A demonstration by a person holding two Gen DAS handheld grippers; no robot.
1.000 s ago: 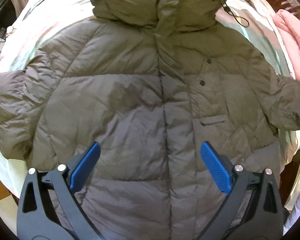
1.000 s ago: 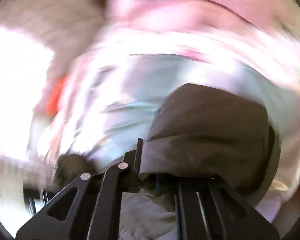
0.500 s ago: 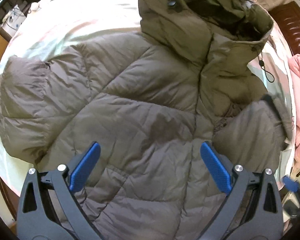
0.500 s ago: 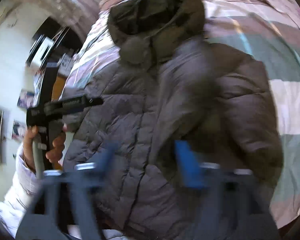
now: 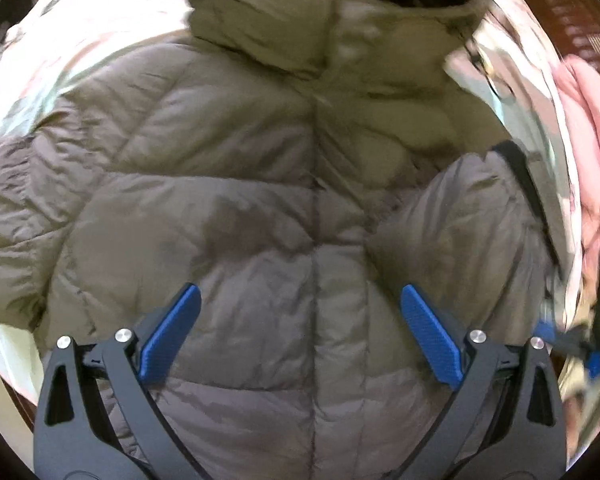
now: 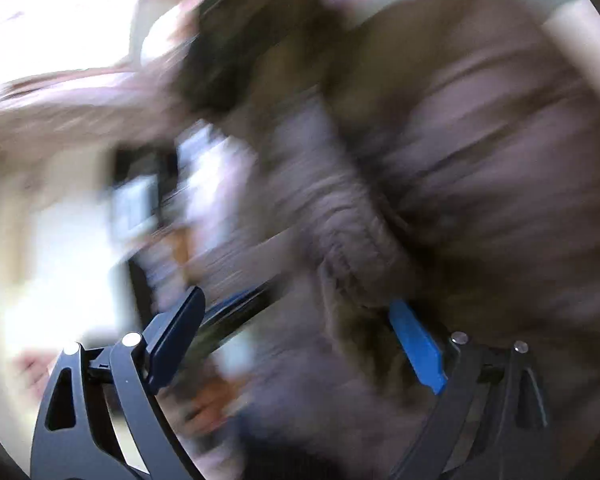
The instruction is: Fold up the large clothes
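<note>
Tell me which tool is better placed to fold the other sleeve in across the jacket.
Left, probably. The left tool hangs open right above the jacket, whose spread sleeve lies on its side. The folded-in sleeve already lies across the front; the right tool is open in a blurred view.

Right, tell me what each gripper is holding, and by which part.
Nothing. The left gripper hangs open above the puffer jacket; the right gripper is open too.

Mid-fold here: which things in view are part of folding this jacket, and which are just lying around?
Part of the job:
- puffer jacket, lying front up
- its folded-in sleeve
- left hand-held gripper, open above it
- right hand-held gripper, open

Just lying about:
- pink garment at the edge
- bedsheet underneath
</note>
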